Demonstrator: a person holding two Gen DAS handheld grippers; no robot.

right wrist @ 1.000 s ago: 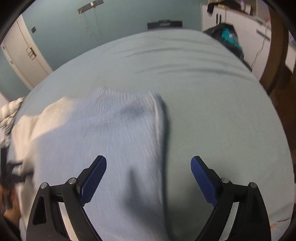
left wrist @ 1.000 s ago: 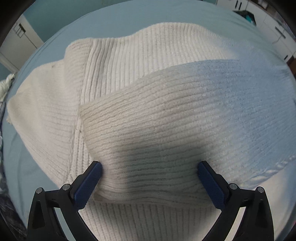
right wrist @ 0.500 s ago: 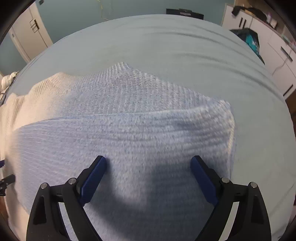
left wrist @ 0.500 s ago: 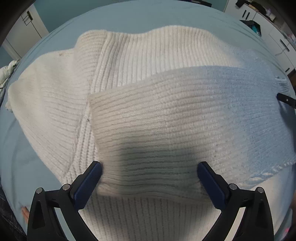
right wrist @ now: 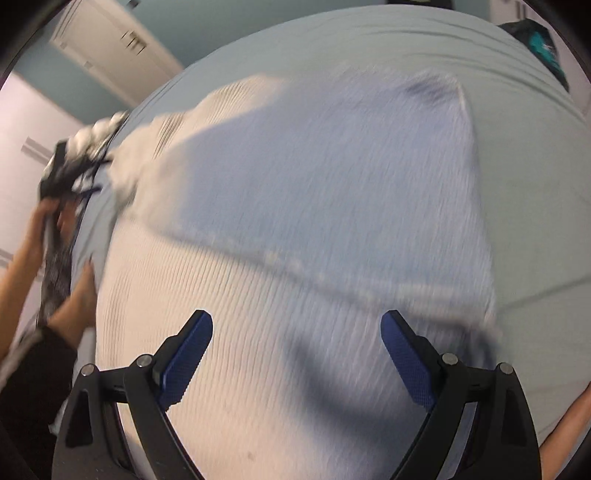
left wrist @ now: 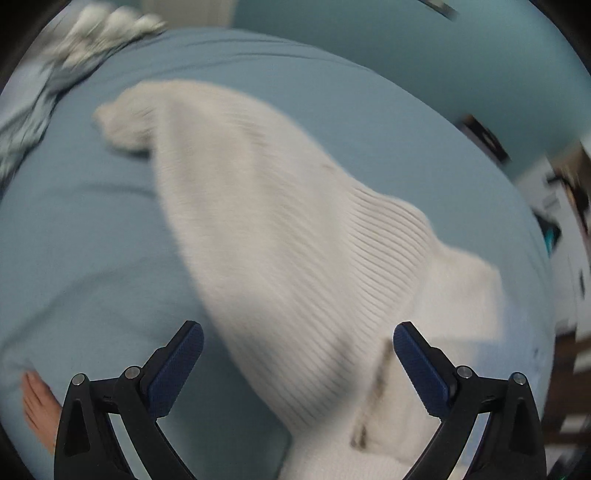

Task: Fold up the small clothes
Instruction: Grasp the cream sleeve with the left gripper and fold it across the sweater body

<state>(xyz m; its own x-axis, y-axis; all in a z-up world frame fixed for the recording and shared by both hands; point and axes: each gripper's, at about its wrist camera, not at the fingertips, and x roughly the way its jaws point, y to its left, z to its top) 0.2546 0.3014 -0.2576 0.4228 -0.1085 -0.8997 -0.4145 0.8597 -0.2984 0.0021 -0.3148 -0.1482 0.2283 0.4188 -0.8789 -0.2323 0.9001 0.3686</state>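
Item: white ribbed knit sweater (left wrist: 280, 236), lying on the blue bedsheet (left wrist: 85, 229), partly folded, one layer doubled over another with a fold edge crossing the right wrist view (right wrist: 295, 266); a bunched end, probably a sleeve or cuff, reaches toward the far left (left wrist: 118, 122). Both views are motion-blurred, so seams and hems cannot be read closely. Left gripper (left wrist: 297, 354): jaws spread wide, holding nothing, poised above the near edge of the knit where cloth meets sheet. Right gripper (right wrist: 297, 343): likewise spread and empty, over the middle of the folded body. Step in hand, as judged: choosing the next edge to pinch for a further fold. To do it well, close on both layers at a hem or corner, not on the loose top layer alone; lift low, carry across evenly, and lay edge to edge so the ribbing does not drag or skew. Periphery: a crumpled pale garment heap (left wrist: 92, 33) at the far left of the bed; white cupboard doors (right wrist: 110, 48) against a teal wall beyond.
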